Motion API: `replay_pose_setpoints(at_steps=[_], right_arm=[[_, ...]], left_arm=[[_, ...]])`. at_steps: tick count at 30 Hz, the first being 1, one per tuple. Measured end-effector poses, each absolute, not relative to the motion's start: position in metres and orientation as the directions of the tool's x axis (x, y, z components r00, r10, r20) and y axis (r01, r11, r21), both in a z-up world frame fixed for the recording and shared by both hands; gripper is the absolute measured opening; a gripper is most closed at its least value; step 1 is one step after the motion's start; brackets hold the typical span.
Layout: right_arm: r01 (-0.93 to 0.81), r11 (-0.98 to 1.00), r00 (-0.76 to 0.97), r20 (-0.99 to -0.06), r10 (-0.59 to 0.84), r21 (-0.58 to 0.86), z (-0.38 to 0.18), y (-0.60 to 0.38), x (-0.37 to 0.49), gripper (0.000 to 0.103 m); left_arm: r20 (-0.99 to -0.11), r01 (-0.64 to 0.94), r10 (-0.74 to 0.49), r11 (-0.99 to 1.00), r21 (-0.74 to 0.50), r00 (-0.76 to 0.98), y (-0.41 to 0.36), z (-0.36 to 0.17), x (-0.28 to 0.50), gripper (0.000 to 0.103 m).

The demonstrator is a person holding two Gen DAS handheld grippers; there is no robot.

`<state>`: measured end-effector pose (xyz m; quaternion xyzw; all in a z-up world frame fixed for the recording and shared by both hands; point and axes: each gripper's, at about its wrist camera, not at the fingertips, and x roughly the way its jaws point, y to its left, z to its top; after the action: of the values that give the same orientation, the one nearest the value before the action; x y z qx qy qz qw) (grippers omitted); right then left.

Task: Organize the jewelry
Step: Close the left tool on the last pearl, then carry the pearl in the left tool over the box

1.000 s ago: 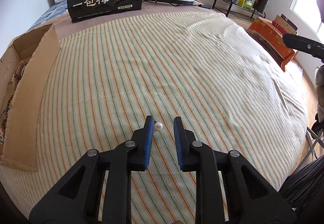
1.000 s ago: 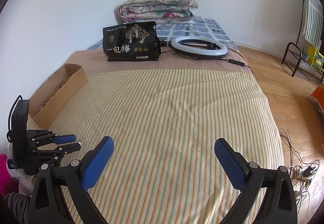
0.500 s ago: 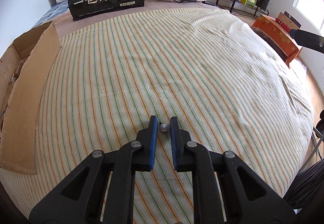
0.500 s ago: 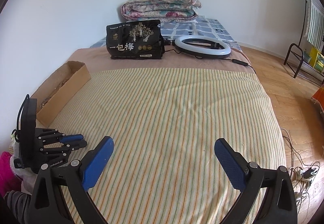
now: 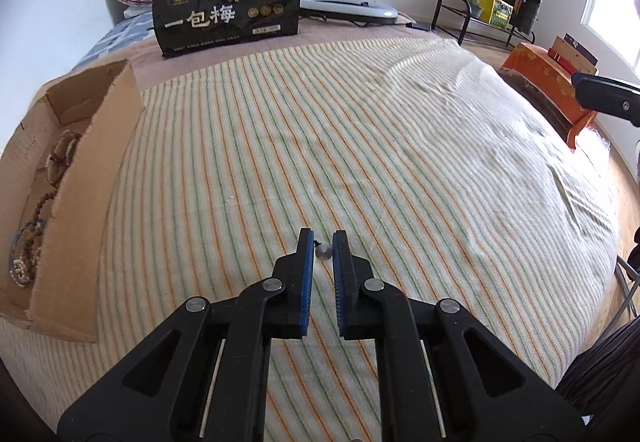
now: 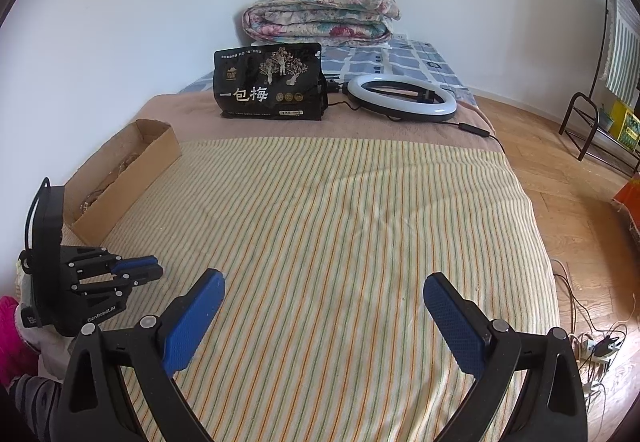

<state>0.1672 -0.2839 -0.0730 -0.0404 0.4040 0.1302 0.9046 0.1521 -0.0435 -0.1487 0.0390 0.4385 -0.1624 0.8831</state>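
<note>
Pearl pinched, ready for the box

My left gripper (image 5: 323,238) has just clenched on the pearl (image 5: 323,251), seemingly lifted off the striped blanket (image 5: 400,162); cardboard box (image 5: 86,202) waits at nine o'clock. My right gripper (image 6: 322,292) hangs released.

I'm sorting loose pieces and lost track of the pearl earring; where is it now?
In the left wrist view, the pearl earring sits pinched at the tips of the left gripper, above the striped blanket, right of the cardboard box.
</note>
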Motion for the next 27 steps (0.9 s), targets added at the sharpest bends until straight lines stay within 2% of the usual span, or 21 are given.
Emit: replay_pose_setpoints(at_steps=[14,27], right_arm=[[-0.303,0.953,0.659,-0.725,0.201,-0.011,-0.053,-0.263,0.153,0.101],[-0.33,0.944,0.645,-0.728,0.233,0.01,-0.047,-0.235,0.148,0.101]], left_arm=[[-0.721,0.255,-0.227,0.964,-0.072,0.655,-0.004,-0.098,0.138,0.008],[-0.648,0.175,-0.178,0.982,-0.069,0.74,0.045,-0.055,0.134,0.008]])
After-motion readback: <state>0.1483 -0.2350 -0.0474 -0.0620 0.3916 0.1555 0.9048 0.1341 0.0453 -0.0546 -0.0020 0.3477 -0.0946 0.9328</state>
